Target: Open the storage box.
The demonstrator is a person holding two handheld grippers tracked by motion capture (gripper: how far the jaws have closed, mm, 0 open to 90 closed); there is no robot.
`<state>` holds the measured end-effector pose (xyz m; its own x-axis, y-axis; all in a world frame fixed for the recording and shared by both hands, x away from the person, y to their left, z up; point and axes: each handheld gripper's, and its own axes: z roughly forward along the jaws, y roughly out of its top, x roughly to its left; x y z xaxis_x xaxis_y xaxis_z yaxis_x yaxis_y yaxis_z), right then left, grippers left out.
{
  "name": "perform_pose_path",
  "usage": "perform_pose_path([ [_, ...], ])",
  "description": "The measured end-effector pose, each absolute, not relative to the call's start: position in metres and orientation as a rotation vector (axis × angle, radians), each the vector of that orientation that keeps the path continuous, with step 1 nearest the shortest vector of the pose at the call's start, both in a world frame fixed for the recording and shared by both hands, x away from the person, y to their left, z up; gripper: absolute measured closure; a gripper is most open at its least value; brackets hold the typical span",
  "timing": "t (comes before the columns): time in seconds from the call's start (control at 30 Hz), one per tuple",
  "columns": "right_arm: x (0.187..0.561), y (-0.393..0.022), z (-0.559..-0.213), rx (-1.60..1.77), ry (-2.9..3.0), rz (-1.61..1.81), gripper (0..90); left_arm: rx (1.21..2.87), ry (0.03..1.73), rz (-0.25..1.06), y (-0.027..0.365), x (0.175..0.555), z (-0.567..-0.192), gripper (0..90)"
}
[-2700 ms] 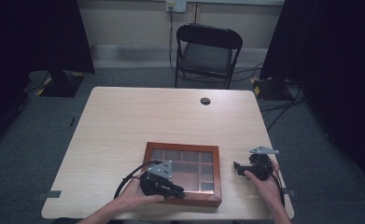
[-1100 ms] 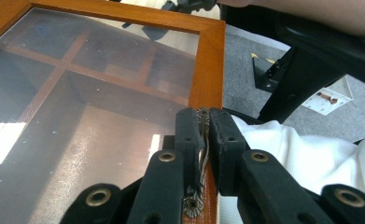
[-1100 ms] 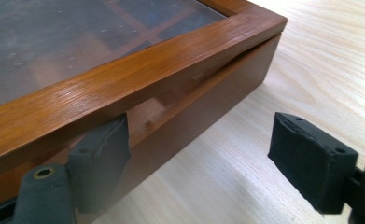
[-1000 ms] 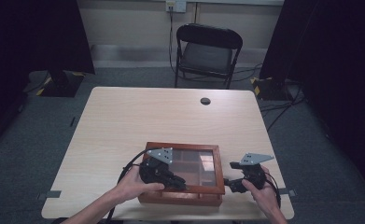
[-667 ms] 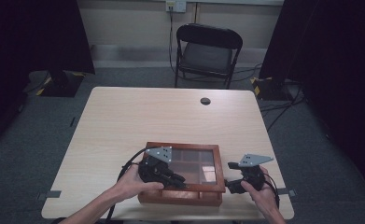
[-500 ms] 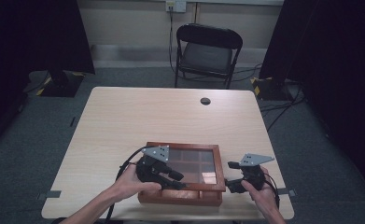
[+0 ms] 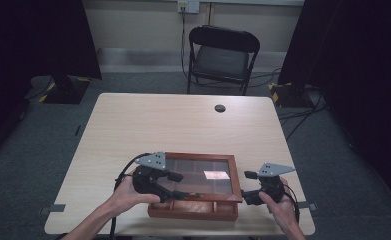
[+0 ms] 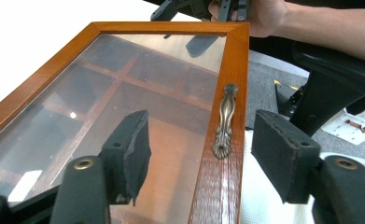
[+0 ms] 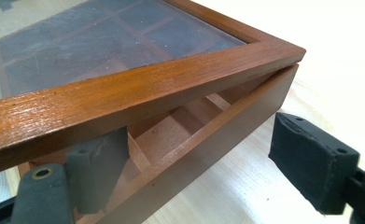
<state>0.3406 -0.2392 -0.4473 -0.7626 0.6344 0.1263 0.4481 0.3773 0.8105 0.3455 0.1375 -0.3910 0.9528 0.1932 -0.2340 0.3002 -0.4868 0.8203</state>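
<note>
Wooden box [image 7: 195, 207] sitting at the near edge of the table [image 7: 133, 125], its glass lid [image 7: 203, 175] standing raised at the front, tilted off the base. Left gripper [image 8: 196, 154] straddling the lid's front rail by the brass handle [image 8: 224, 119]; its jaws have just been opening, pads now clear of the wood, grip released. Right gripper [image 9: 194, 168] waiting at the box's right corner, jaws wide: one pad inside the gap under the lid, the other outside the wall, pressing nothing. Chair [image 7: 223, 55] standing beyond the table.
</note>
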Motion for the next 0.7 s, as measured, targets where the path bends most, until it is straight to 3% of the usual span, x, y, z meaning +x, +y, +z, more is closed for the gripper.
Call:
perform_pose_path([
  [0.33,0.344,-0.237,-0.443,0.967,2.404,1.336,17.4,2.074,0.357,-0.042,0.151,0.339,-0.392,21.9],
  [0.7,0.35,-0.228,-0.435,0.949,2.388,1.357,17.1,2.046,0.407,-0.025,0.165,0.339,-0.396,22.2],
])
